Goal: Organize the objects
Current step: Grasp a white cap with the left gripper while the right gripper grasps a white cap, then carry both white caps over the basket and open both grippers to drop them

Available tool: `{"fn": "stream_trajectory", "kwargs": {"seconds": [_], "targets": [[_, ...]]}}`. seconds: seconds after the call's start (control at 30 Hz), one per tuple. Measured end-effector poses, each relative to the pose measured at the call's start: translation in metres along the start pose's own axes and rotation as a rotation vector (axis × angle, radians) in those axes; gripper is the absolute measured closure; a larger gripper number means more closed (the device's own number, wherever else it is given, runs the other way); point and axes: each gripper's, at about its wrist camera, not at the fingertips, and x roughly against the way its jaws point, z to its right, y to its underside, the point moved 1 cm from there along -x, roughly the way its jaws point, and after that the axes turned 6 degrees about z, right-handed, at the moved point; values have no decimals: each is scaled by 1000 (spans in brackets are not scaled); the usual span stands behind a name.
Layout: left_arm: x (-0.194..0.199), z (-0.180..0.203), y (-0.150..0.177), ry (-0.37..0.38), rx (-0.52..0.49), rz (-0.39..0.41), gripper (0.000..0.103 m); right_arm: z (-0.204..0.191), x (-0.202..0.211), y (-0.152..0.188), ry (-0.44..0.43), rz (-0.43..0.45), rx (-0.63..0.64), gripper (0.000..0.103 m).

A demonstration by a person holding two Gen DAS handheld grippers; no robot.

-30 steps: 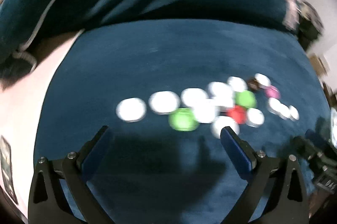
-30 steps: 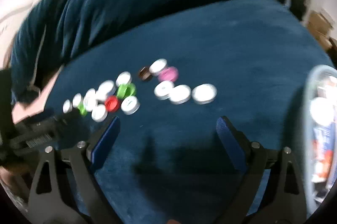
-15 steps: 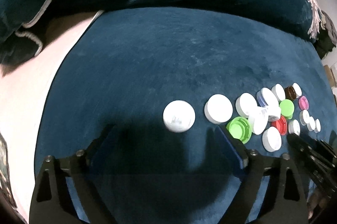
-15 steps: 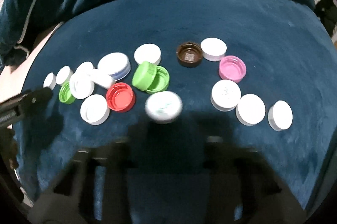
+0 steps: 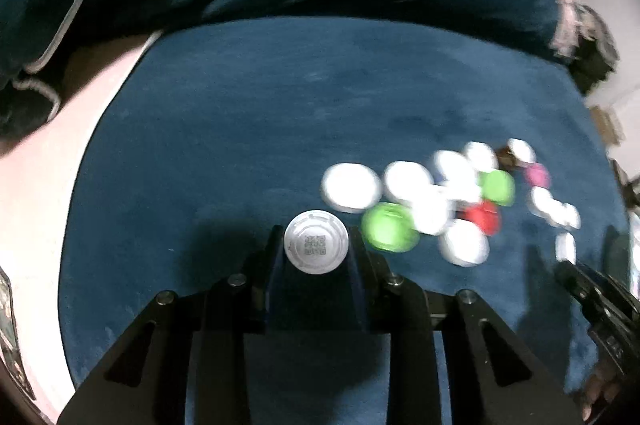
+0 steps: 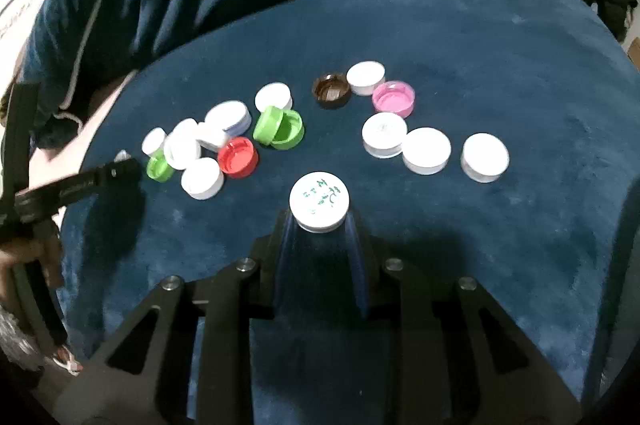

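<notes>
Two hand-held grippers, left and right, each pinch a white cap between their fingertips.

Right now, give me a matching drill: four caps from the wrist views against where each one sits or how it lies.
Things:
1. QR-code cap
2. green-print cap
3. brown cap
4. red cap

States:
A. open side up, next to the pink cap
B. in the right gripper
C. in the left gripper
D. open side up, in the left cluster

Pairs: 1-C, 2-B, 3-A, 4-D
</notes>
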Motion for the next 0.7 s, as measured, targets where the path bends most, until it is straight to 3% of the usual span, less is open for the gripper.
{"fn": "stream_trajectory", "kwargs": {"seconds": [0.2,0.33,0.7], "targets": [[42,70,-1,172,-149,33,73,12,43,-1,5,76,-63,76],[64,137,4,294,-269,27,73,30,80,1,34,135,-111,76],[93,335,22,573,-538,-30,73,132,172,30,205,259,-349,75]]}}
